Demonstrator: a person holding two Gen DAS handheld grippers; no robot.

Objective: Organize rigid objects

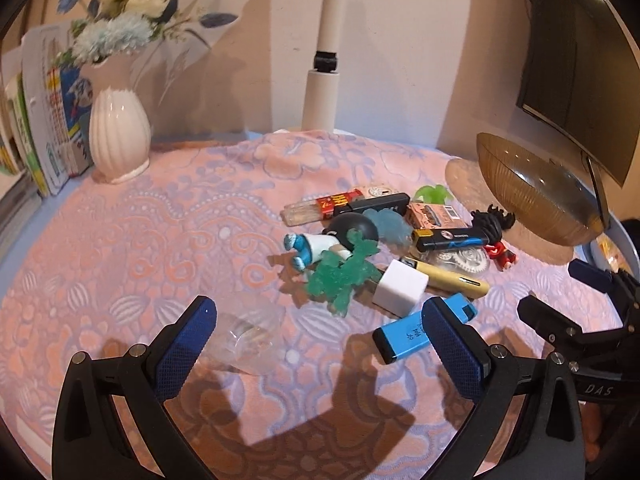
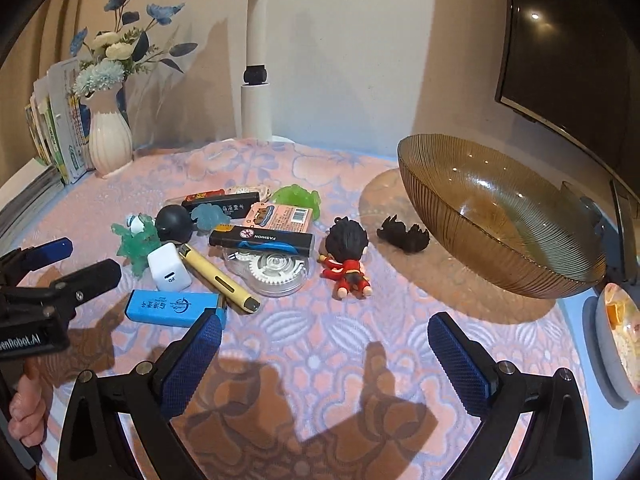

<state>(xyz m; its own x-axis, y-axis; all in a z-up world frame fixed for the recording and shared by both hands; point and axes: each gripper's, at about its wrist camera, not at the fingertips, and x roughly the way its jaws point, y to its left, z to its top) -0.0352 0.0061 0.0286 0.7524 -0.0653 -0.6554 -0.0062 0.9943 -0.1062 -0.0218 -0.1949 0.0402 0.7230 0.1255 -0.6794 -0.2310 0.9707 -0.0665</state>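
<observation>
Two open grippers above a pile of small hard objects on a pink and lilac patterned cloth (image 2: pixel 320 340).

The ribbed amber glass bowl (image 2: pixel 500 216) stands right of the pile and holds nothing. The pile has a glossy blue rectangular lighter (image 2: pixel 172 307), a white plastic charger cube (image 2: pixel 169 267), a yellow pen-shaped stick (image 2: pixel 218 278) and a red-clothed toy figure (image 2: pixel 347 258). Only the left wrist view shows a clear glass piece (image 1: pixel 250 330) on the cloth. The left gripper (image 1: pixel 318 350) and right gripper (image 2: pixel 324 364) have fingers wide apart, holding nothing. A white ribbed vase (image 1: pixel 118 138) stands by the wall.
</observation>
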